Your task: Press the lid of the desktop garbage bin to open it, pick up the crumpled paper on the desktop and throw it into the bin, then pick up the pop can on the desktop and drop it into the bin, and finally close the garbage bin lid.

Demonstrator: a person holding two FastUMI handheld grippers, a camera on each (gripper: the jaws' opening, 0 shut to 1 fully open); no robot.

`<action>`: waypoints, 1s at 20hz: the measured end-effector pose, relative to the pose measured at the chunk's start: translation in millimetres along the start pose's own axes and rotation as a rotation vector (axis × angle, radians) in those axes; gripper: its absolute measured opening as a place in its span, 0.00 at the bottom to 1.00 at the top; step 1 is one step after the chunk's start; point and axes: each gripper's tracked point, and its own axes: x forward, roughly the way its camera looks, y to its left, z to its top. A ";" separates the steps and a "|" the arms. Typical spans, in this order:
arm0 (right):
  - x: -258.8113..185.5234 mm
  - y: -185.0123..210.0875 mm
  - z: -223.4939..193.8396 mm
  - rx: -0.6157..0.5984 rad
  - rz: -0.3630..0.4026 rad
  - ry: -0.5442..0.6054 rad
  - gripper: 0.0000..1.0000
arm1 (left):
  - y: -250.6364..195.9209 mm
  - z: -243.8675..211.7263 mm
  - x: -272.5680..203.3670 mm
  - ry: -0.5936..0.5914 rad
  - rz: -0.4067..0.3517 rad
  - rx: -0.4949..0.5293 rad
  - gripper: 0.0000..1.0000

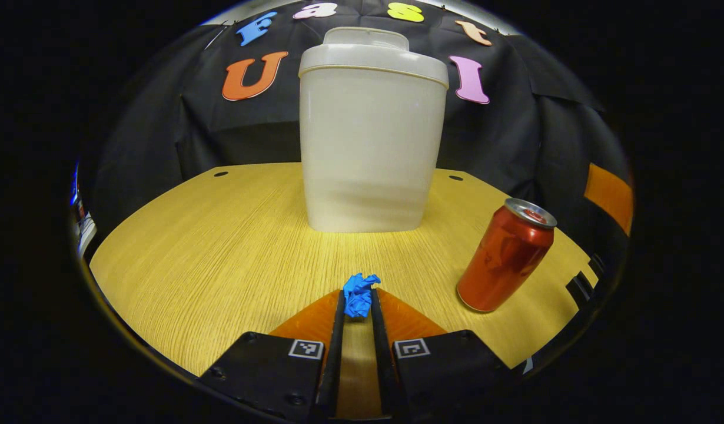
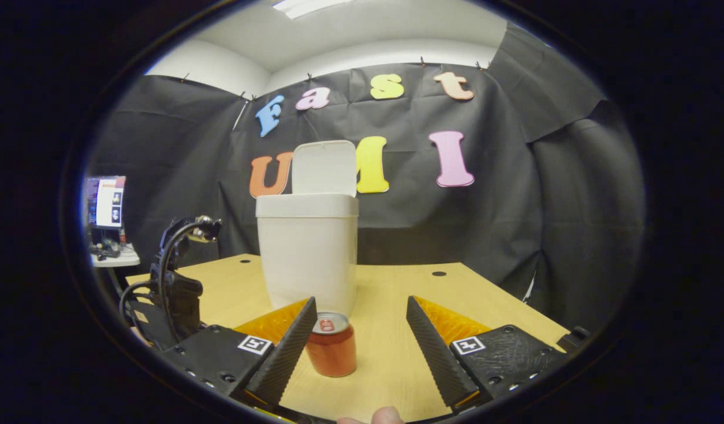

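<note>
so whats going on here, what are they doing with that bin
A person is clearing a wooden desktop into a white garbage bin whose lid stands open. The left hand-held gripper is shut on a blue crumpled paper, low over the desktop in front of the bin. The right hand-held gripper is open, with the red pop can standing upright by its left finger, not yet gripped.
</note>
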 end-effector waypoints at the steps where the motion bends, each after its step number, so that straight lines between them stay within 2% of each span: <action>1: 0.0 3.2 -4.3 -0.009 0.000 0.010 0.95 | -1.4 3.5 -3.1 -0.012 -0.009 -0.007 0.30; 3: -0.1 11.2 -9.3 -0.021 0.006 0.025 0.96 | -0.3 13.3 -8.6 -0.041 -0.016 -0.009 0.33; 4: 0.6 13.1 -12.3 -0.025 0.006 0.035 0.95 | 2.2 19.1 -11.4 -0.057 -0.015 -0.005 0.30; 11: 13.8 25.4 -56.9 0.014 -0.001 0.153 0.97 | 16.4 49.8 -30.5 -0.150 -0.012 0.014 0.30; 12: 17.7 24.3 -64.2 0.020 -0.010 0.175 0.94 | 17.3 52.1 -32.0 -0.158 -0.012 0.017 0.30; 20: 38.3 31.0 -108.2 0.076 -0.007 0.318 0.94 | 19.6 64.1 -37.7 -0.189 -0.024 0.022 0.30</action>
